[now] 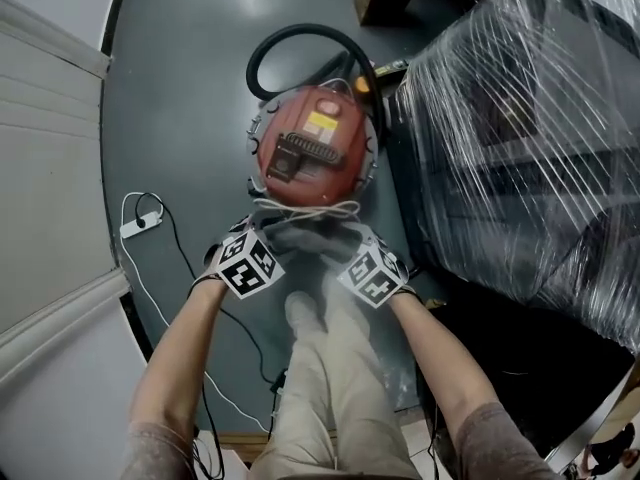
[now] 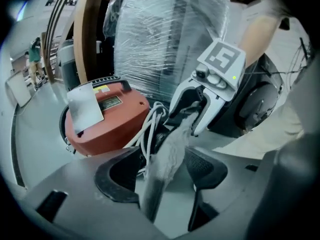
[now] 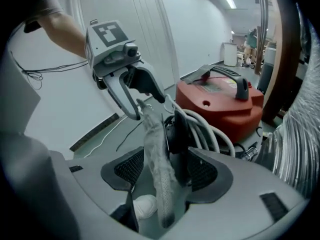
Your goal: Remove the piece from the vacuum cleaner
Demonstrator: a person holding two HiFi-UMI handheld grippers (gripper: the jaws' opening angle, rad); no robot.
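The red vacuum cleaner stands on the grey floor with its black hose looped behind it and a white cord coiled at its near side. Just in front of it a grey cloth-like piece stretches between my two grippers. My left gripper is shut on one end and my right gripper on the other. The left gripper view shows the piece running from my own jaws up to the right gripper. From the right gripper view the piece leads to the left gripper.
A large bundle wrapped in clear plastic film crowds the vacuum's right side. A white power strip with thin cables lies on the floor at left, beside a white wall panel. The person's leg and shoe are below the grippers.
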